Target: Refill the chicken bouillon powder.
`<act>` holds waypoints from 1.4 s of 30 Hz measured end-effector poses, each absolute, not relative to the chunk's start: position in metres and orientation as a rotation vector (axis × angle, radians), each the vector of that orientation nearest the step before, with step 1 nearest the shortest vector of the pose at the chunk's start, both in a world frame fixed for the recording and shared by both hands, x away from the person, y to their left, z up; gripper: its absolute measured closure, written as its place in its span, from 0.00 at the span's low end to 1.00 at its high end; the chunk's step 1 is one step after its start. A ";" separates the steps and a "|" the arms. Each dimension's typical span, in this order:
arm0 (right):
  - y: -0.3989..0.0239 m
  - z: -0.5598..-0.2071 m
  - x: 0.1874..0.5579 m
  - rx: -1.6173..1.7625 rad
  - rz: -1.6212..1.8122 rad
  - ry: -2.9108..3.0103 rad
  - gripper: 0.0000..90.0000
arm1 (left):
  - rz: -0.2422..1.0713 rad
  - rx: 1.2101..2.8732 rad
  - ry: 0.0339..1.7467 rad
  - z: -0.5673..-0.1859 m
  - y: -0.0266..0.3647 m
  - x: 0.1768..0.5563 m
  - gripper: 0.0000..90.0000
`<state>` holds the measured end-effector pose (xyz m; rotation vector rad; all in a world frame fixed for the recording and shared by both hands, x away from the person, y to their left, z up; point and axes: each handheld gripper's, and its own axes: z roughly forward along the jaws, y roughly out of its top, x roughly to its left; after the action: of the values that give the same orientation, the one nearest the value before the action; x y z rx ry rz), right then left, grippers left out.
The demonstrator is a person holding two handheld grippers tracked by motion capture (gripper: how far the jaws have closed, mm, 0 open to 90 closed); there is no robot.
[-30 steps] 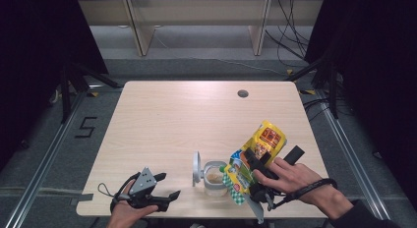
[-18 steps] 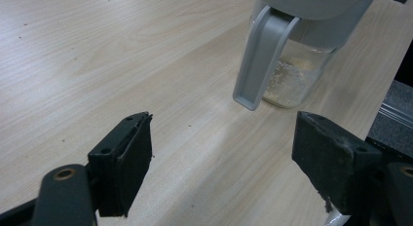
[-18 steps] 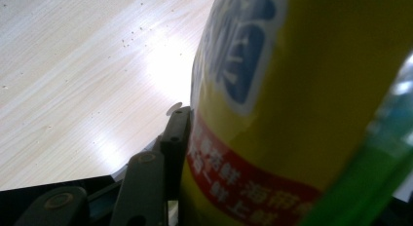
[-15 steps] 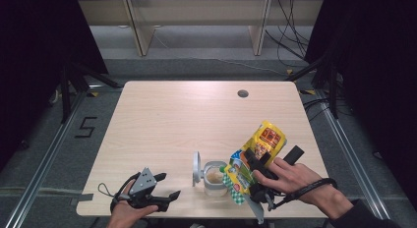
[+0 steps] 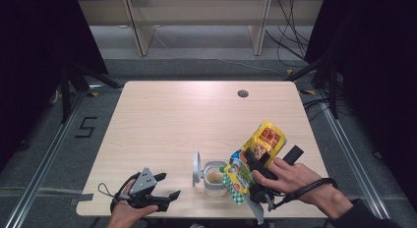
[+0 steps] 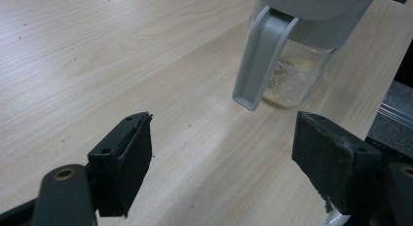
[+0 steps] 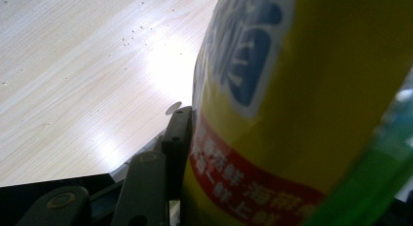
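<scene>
The high view looks forward and down from above the near edge of the table point(image 5: 162, 120), well off, while the left gripper view sits low and close beside the clear jar point(image 6: 292, 65), which both share, and the right gripper view presses against the yellow bag point(image 7: 316, 104) beside that jar.

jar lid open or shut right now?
Open. The lid stands flipped up at the left of the jar, and the high view looks straight into the mouth at pale contents.
</scene>
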<state>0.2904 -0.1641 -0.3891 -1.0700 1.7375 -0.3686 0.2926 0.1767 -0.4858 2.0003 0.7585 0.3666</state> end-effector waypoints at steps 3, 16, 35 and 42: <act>-0.163 -0.389 0.290 -1.073 -0.368 1.736 0.66 | 0.368 2.000 0.758 -0.486 0.177 0.293 0.24; -0.163 -0.390 0.289 -1.080 -0.367 1.733 0.67 | 0.368 2.000 0.759 -0.486 0.177 0.293 0.24; -0.162 -0.390 0.288 -1.090 -0.377 1.722 0.67 | 0.358 1.999 0.762 -0.486 0.176 0.292 0.24; -0.162 -0.390 0.287 -1.093 -0.379 1.720 0.68 | 0.359 1.986 0.767 -0.486 0.176 0.292 0.24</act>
<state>0.2870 -0.1625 -0.3897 -1.0930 1.7204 -0.3793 0.2918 0.1758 -0.4860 1.9858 0.7669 0.3593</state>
